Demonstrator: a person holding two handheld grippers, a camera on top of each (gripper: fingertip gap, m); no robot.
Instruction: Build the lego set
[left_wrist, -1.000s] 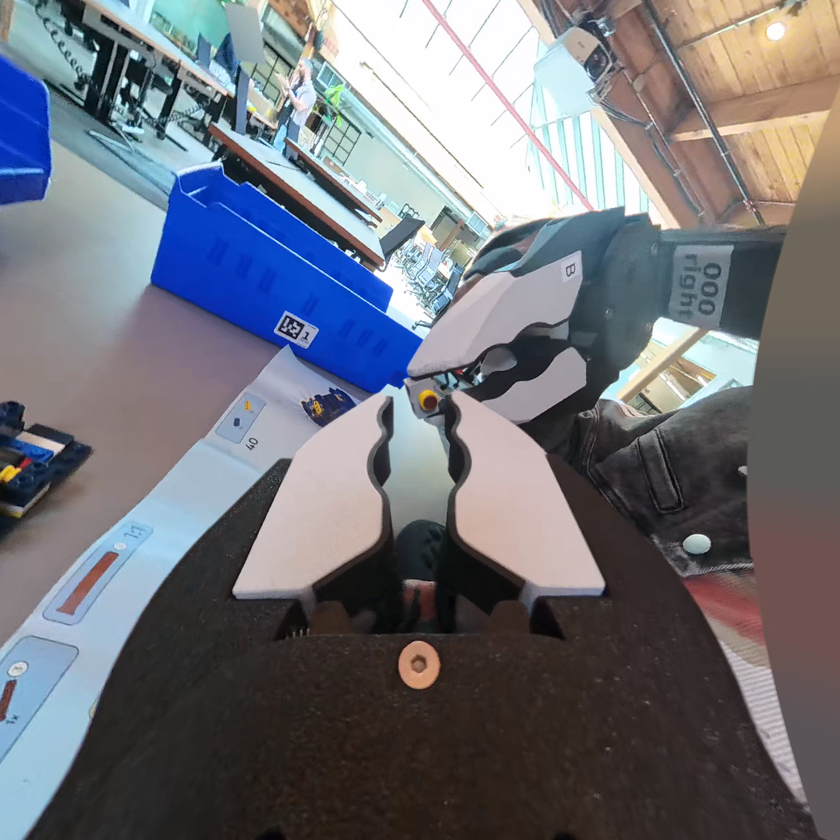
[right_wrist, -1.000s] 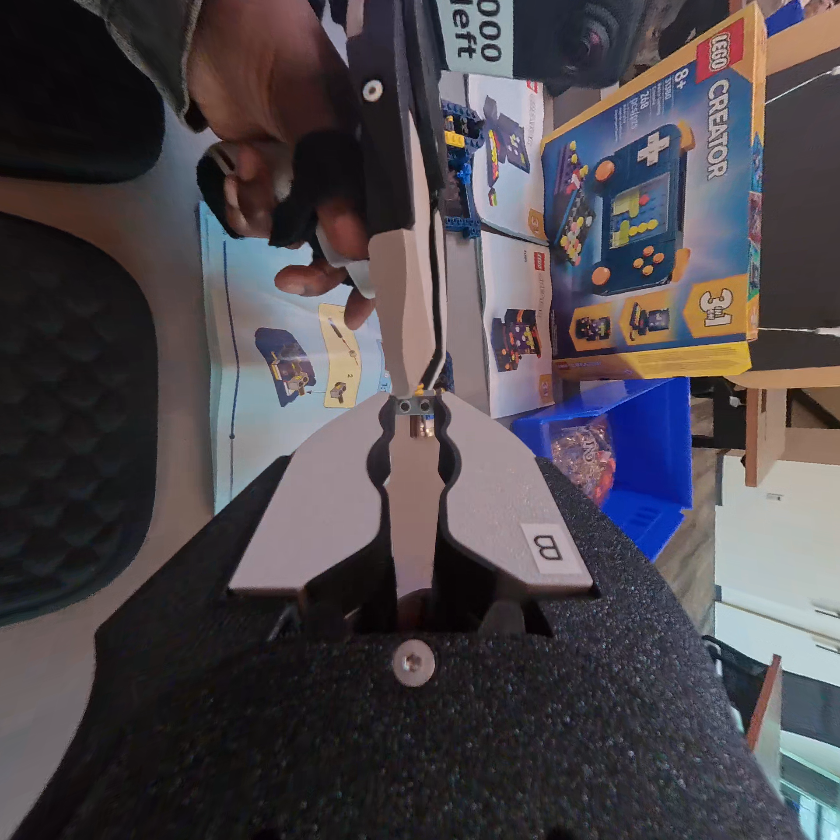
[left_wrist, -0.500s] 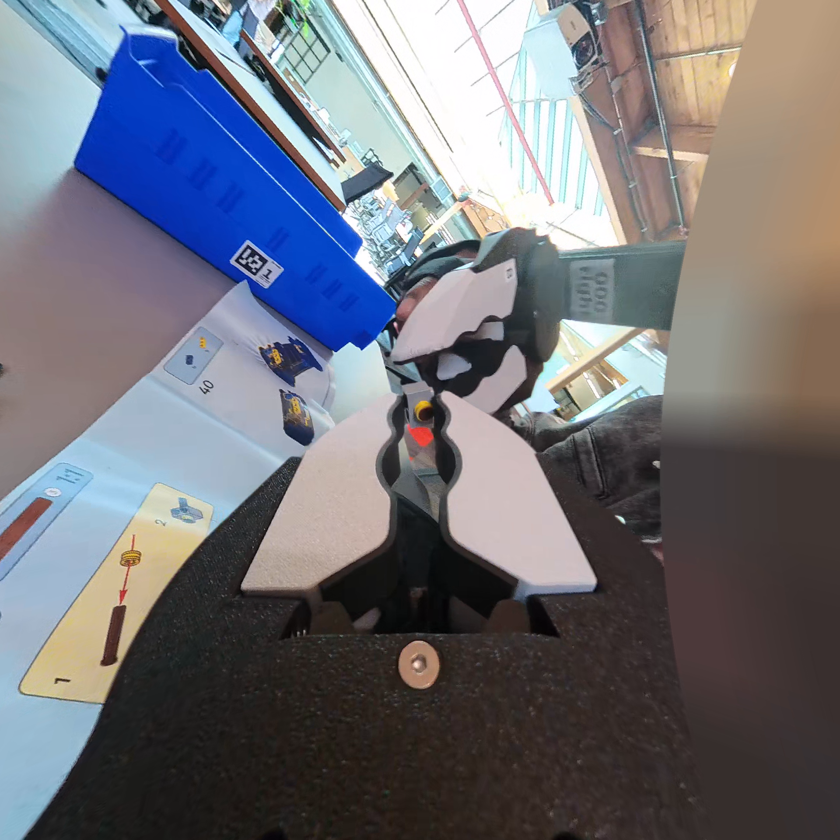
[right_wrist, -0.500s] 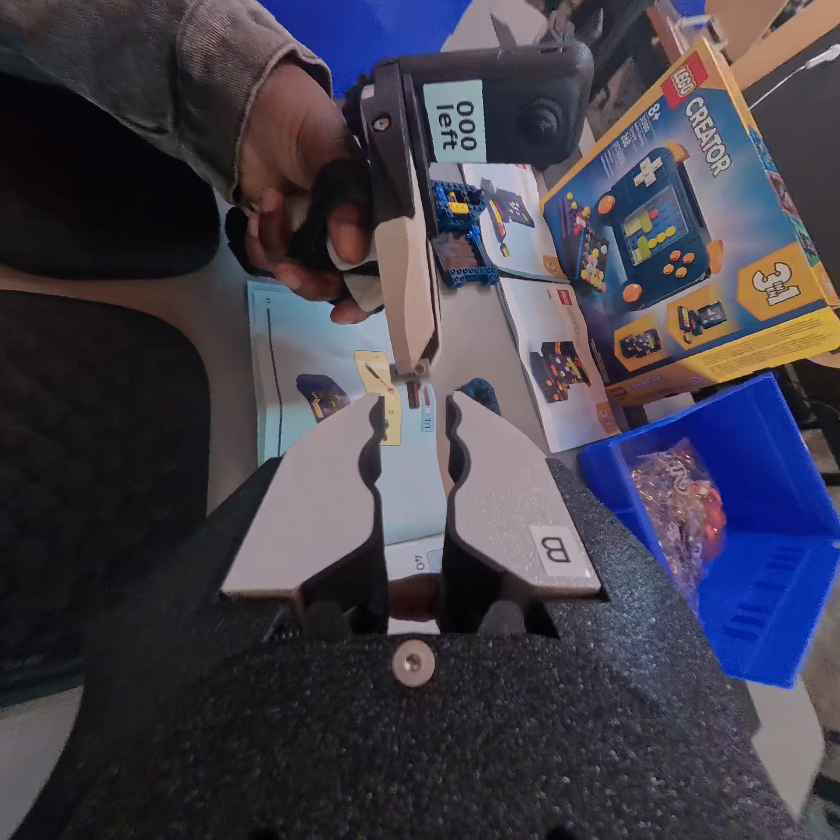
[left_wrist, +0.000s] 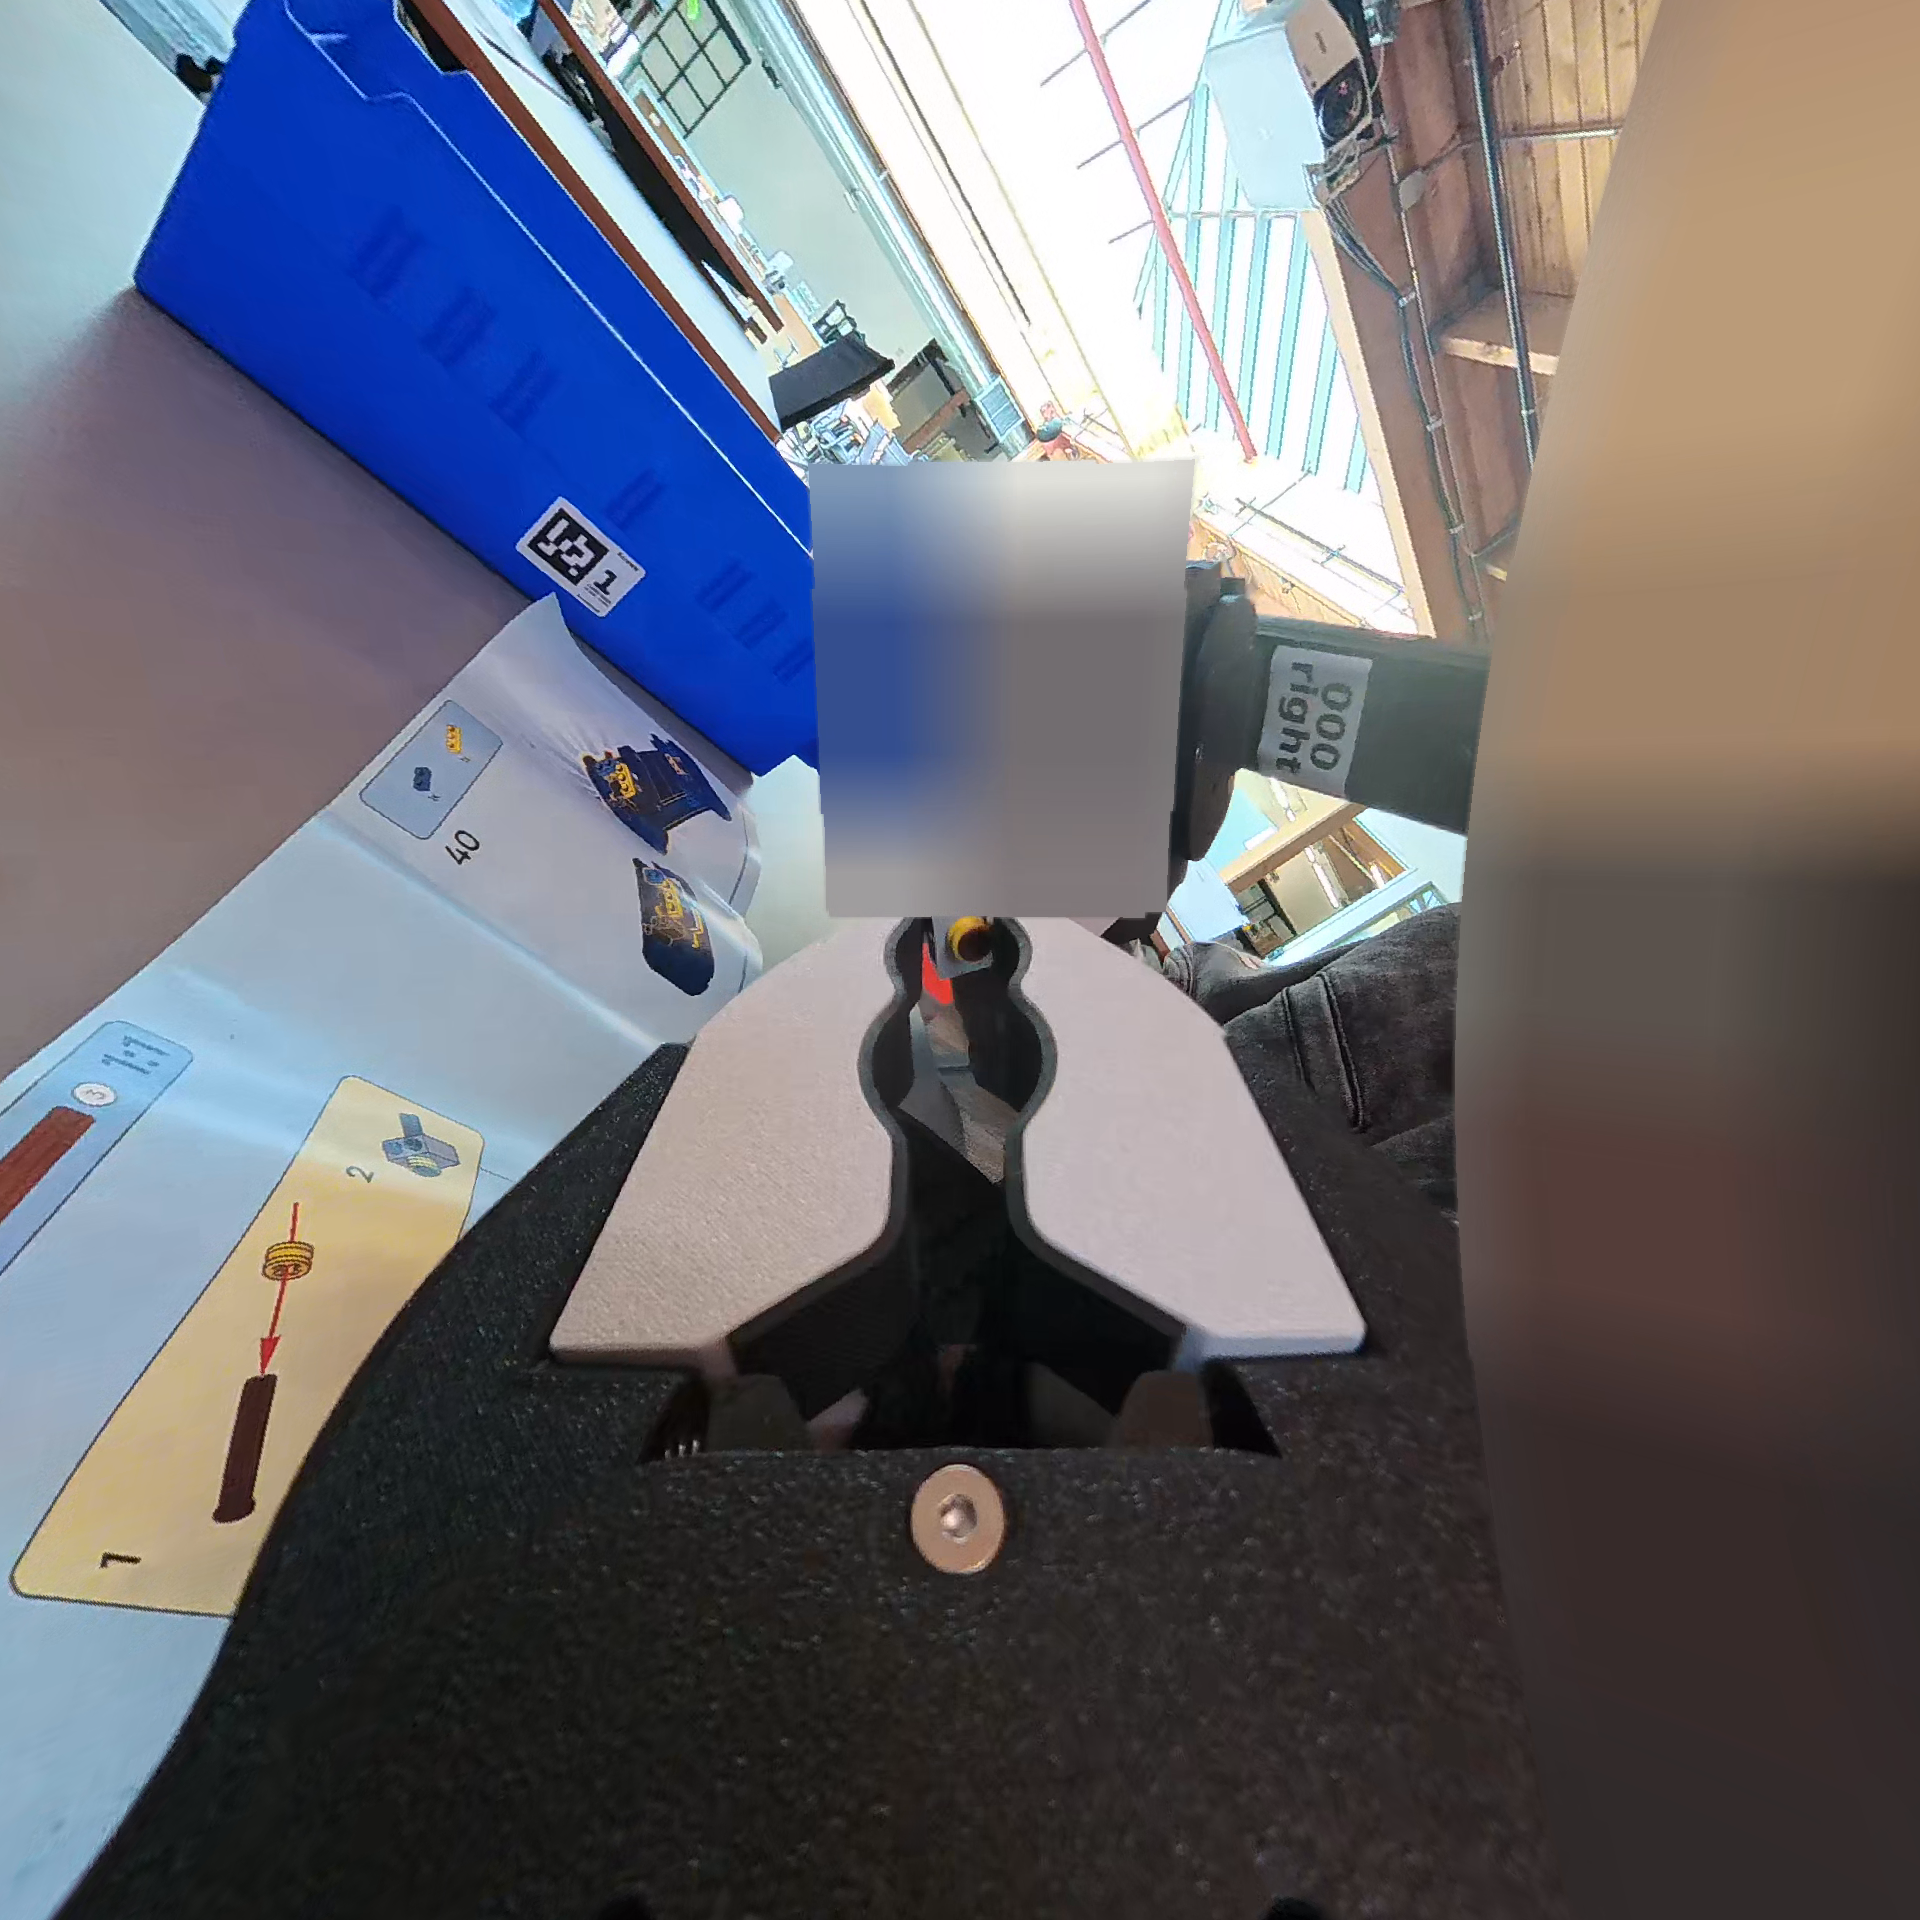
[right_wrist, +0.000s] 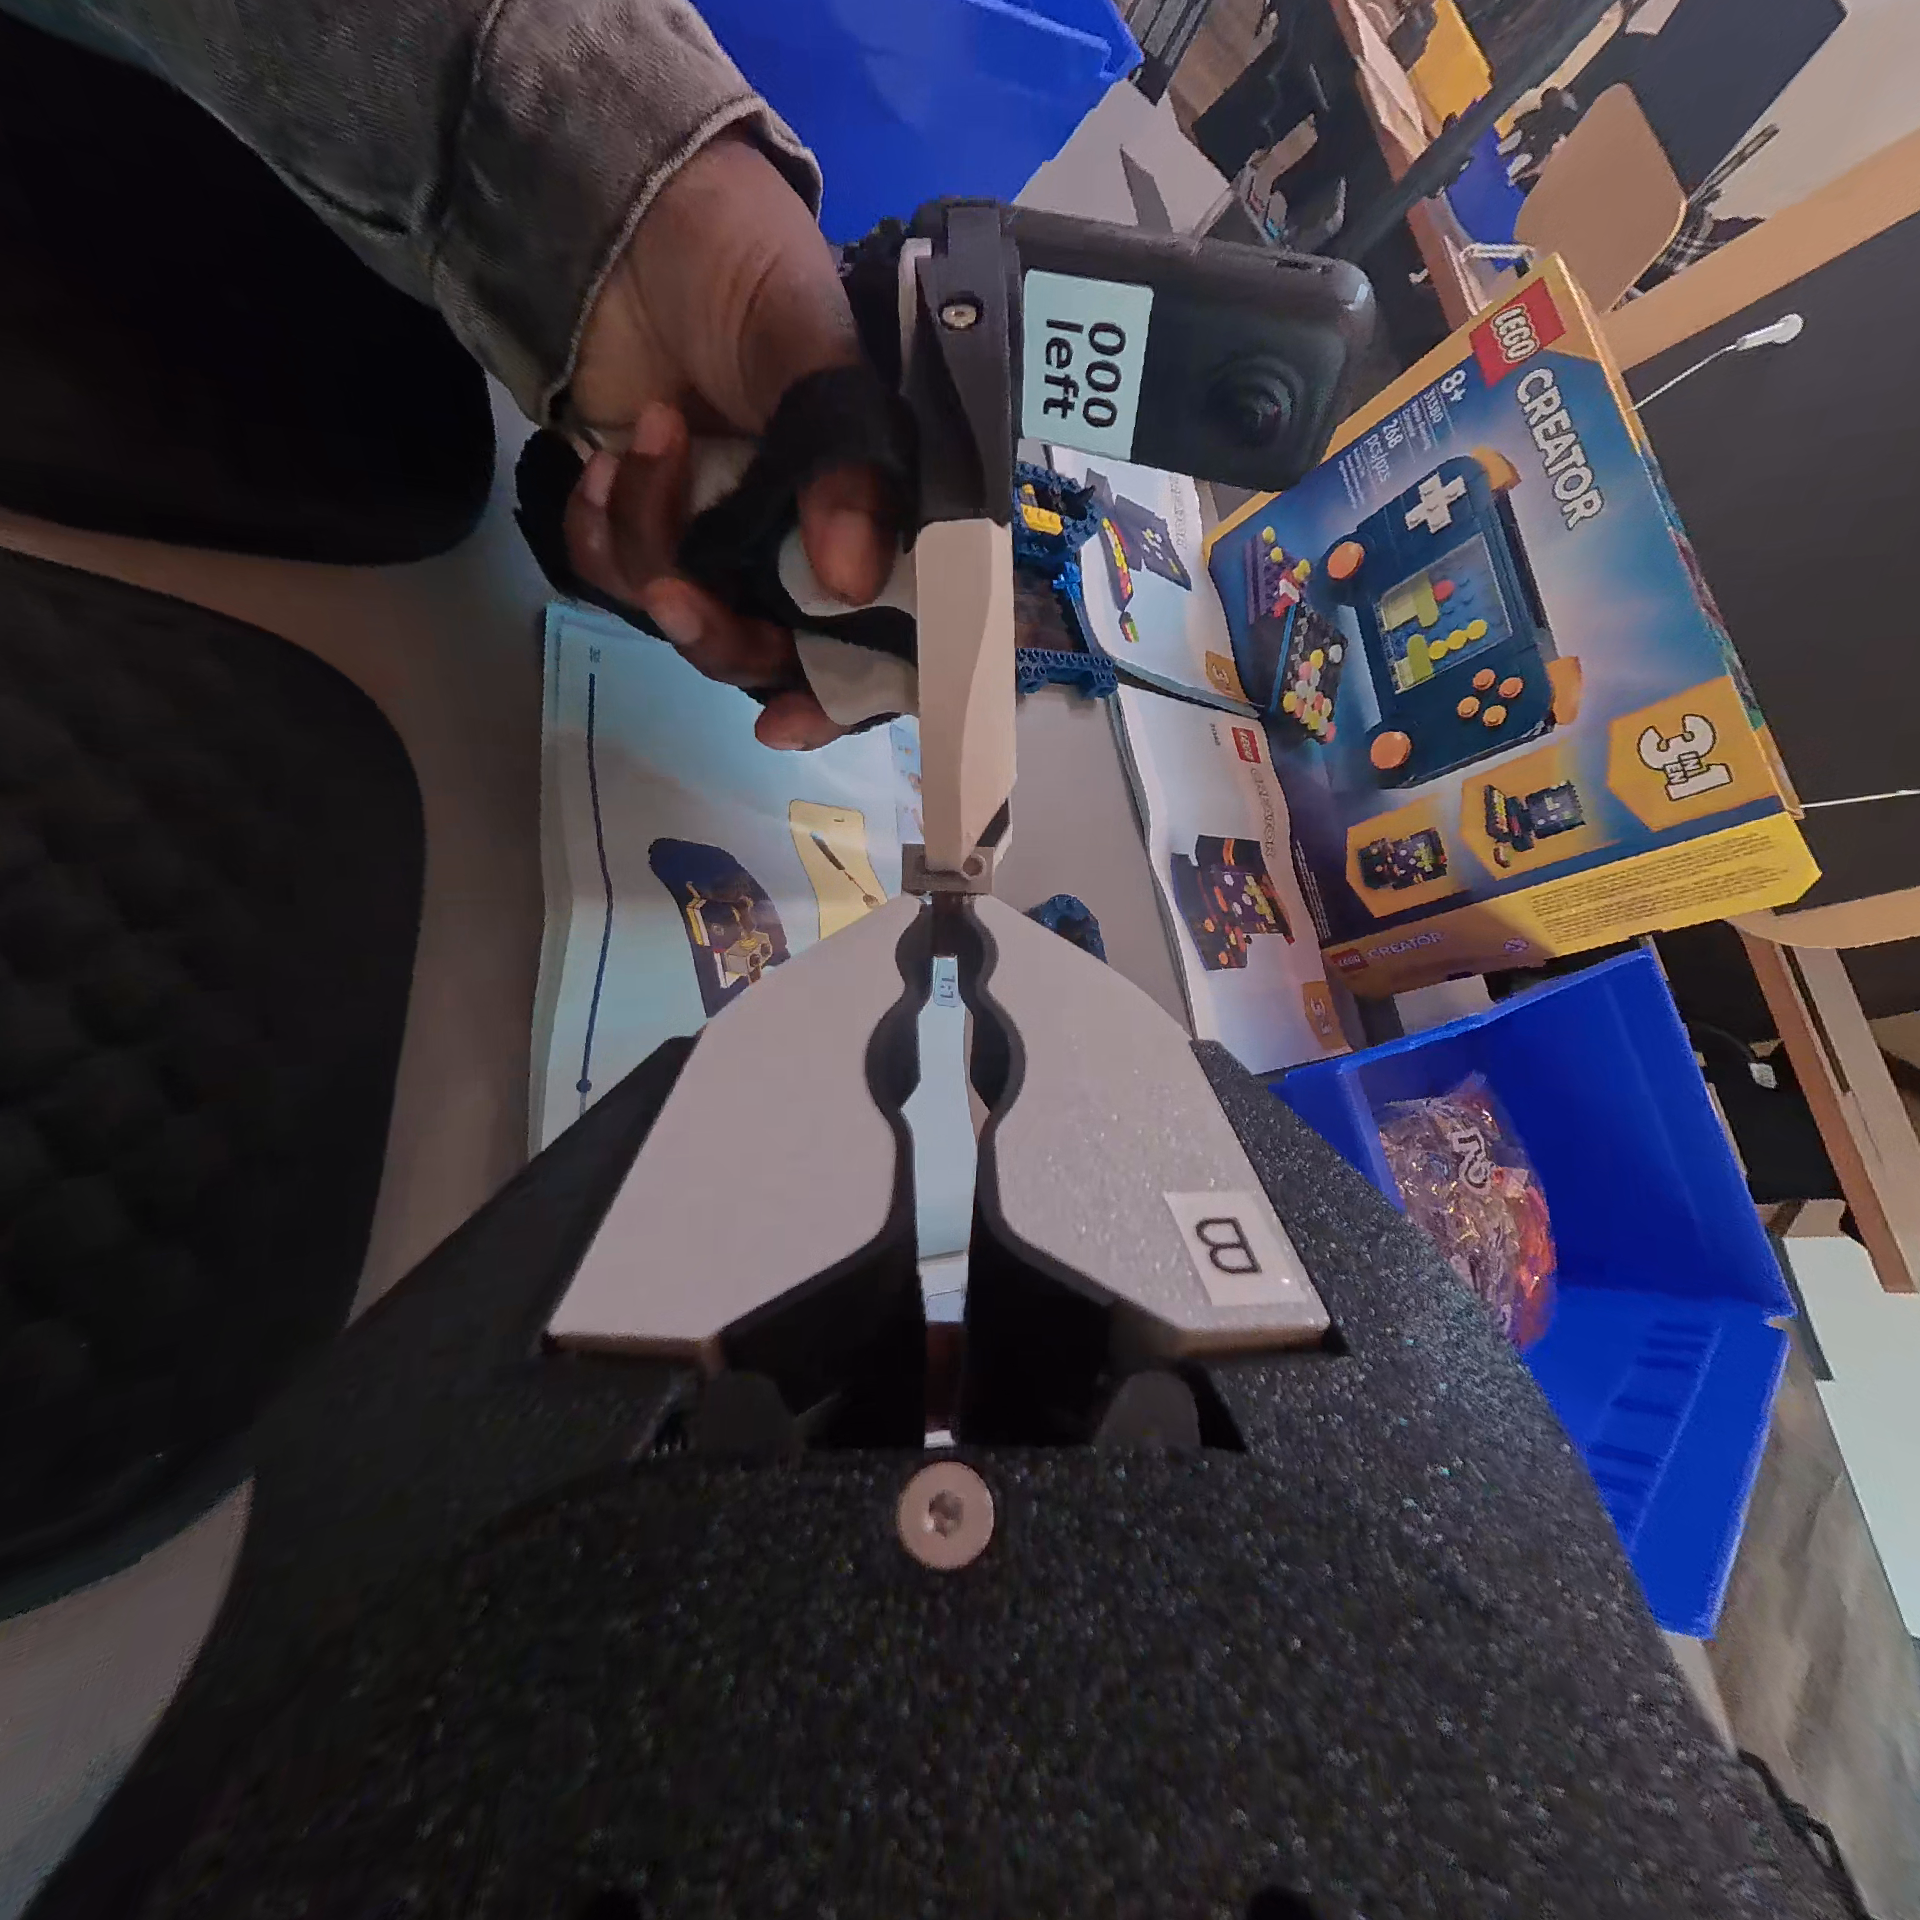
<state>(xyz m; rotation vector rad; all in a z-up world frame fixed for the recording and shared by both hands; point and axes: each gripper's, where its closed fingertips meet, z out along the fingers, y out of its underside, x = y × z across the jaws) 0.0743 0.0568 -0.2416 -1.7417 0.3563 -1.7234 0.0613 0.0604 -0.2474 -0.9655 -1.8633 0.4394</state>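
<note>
My left gripper (left_wrist: 956, 935) is shut on a small grey brick (left_wrist: 961, 962) that carries a yellow bush (left_wrist: 966, 938) on a dark axle. The right wrist view shows this gripper (right_wrist: 961, 852) edge-on, held by a hand (right_wrist: 717, 416), with the grey brick (right_wrist: 943, 873) pinched at its tips. My right gripper (right_wrist: 943, 914) faces it tip to tip and is shut on the thin dark brown axle (right_wrist: 947, 910) sticking out of that brick. In the left wrist view the right gripper's fingers are hidden by a blurred patch; only its labelled camera mount (left_wrist: 1320, 727) shows.
An open instruction booklet (right_wrist: 665, 831) lies on the table under both grippers, and also shows in the left wrist view (left_wrist: 312, 1039). A part-built blue model (right_wrist: 1049, 582), a toy set box (right_wrist: 1507, 623) and a blue bin of bagged parts (right_wrist: 1558, 1195) are to the right. Another blue bin (left_wrist: 468, 343) stands behind. Less than 4 cm separates the two grippers' tips.
The grey brick passed from my right gripper to my left, which shut on it. My right gripper opened, drew back, then came in again and shut on the axle.
</note>
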